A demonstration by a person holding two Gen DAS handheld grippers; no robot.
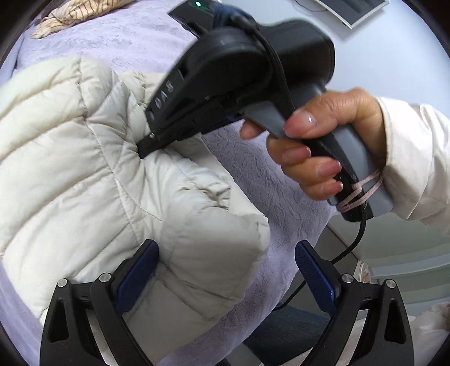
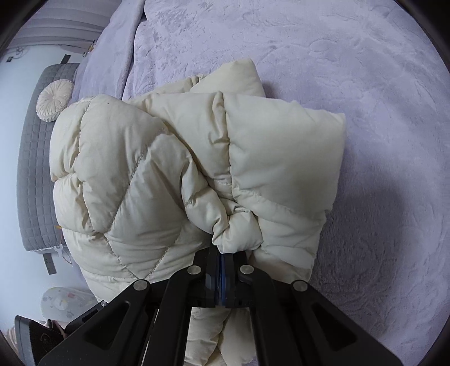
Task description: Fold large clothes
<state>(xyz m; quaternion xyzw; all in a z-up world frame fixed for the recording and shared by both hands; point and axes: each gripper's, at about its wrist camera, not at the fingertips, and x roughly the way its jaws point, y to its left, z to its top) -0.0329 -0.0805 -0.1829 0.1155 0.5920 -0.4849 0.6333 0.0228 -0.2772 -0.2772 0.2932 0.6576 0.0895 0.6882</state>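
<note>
A cream quilted puffer jacket (image 1: 84, 157) lies bunched on a lilac bedspread (image 1: 267, 180). My left gripper (image 1: 225, 270) is open, its blue pads either side of a puffy corner of the jacket, not pinching it. My right gripper (image 1: 144, 146), held in a hand, is shut on a fold of the jacket. In the right wrist view the right gripper (image 2: 223, 253) clamps a gathered bunch of the jacket (image 2: 140, 174), which is folded over itself on the bedspread (image 2: 365, 84).
A beige striped cloth (image 1: 73, 14) lies at the far edge of the bed. A grey quilted headboard (image 2: 31, 157) with a round cream cushion (image 2: 54, 100) stands at the left. A black cable (image 1: 348, 247) hangs from the right gripper's handle.
</note>
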